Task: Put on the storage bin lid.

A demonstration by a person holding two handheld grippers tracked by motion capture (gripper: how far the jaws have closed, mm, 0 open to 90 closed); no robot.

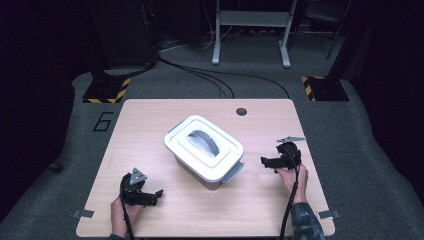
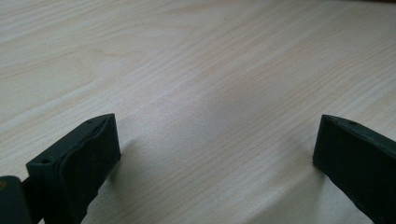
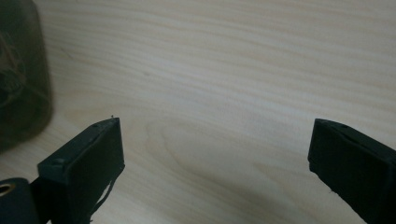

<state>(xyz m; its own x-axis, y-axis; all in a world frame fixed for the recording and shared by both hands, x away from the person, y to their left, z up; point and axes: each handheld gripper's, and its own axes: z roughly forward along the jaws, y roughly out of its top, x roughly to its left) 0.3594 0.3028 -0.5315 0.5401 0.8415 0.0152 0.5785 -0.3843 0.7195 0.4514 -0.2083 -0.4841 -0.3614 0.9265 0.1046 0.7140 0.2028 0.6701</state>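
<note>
My left tongs [image 1: 150,196] rest released on the near left of the surface [image 1: 150,120], and my right tongs [image 1: 269,161] lie released at the right, both with jaws spread over bare wood. The lidded box [image 1: 205,149] sits mid-surface between them, turned askew. It looks like rigid, smooth plastic, probably light; I'd take the grey handle [image 1: 206,140] on its lid, or the side latch [image 1: 233,172].
</note>
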